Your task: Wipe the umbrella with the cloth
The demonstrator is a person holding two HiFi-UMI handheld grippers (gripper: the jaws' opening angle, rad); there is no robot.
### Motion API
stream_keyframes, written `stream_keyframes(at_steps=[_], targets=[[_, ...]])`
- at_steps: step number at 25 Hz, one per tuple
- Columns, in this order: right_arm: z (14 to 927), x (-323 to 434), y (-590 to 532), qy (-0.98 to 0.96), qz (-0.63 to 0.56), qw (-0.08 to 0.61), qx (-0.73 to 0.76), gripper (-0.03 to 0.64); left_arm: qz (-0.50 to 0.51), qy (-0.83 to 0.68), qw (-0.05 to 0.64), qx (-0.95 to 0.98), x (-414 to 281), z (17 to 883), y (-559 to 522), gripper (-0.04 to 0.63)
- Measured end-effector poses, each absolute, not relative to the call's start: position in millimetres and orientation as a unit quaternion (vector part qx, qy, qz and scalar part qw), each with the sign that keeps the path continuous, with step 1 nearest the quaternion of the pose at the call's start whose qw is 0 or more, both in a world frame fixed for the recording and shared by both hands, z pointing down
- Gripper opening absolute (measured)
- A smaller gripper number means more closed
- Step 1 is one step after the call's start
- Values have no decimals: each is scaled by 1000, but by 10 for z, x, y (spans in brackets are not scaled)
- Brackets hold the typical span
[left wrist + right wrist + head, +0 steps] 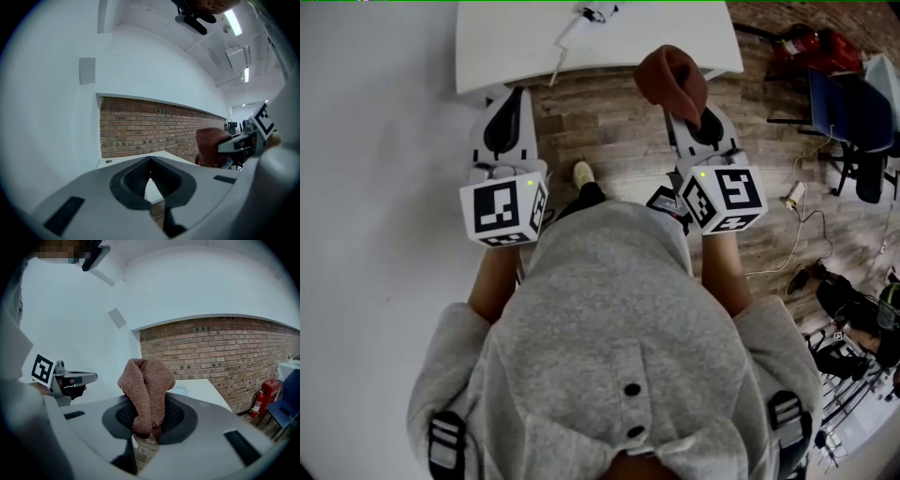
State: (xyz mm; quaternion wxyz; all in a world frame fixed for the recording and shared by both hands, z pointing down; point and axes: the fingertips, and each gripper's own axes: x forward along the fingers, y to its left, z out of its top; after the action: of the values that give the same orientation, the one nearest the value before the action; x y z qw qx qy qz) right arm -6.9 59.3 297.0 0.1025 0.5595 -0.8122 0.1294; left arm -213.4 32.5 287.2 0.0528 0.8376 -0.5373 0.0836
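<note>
While both grippers hang out in front over the plank floor (609, 122), the biggest thing I get in the head view is the grey hoodie (619, 337) of the person carrying them; it fills the lower half. White wall (375, 187) runs down the left side. Brick wall (140, 126) stands ahead, behind a white table (516, 47) that sits just past the gripper tips.

Left gripper (150, 161): jaws together, pads meeting at the tips, nothing between them. It points at the table's near edge, over bare floor. Its marker cube (502, 211) faces up by the left sleeve.

Right gripper (703, 131): clamped on the cloth (146, 380). The cloth is brown and fuzzy, folded and bunched, pinched low between the pads. Most of it stands up above the jaws, and it reaches out toward the table's near edge. Right marker cube (731, 199) sits level with the left one. The two grippers are side by side and well apart.

Off right: a blue chair (853, 112) and a red fire extinguisher (806, 42) by the brick wall, with cables (806, 234) trailing on the floor.

Smallest: a thin whitish thing (591, 14) lies at the table's far edge. It is too small for me to tell whether it is the umbrella. One shoe (583, 173) shows between the grippers.
</note>
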Motion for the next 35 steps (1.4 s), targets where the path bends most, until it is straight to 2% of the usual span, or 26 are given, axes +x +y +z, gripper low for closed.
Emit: stream_keyframes(at_steps=[12, 23, 35], targets=[[3054, -208, 134, -803, 151, 106, 567, 83, 80, -524, 58, 846, -2280, 2956, -200, 14], [2877, 86, -126, -785, 176, 45, 592, 81, 79, -520, 60, 848, -2158, 2950, -416, 14], [2885, 374, -839, -789, 163, 63, 589, 83, 99, -526, 71, 842, -1876, 3012, -1070, 14]])
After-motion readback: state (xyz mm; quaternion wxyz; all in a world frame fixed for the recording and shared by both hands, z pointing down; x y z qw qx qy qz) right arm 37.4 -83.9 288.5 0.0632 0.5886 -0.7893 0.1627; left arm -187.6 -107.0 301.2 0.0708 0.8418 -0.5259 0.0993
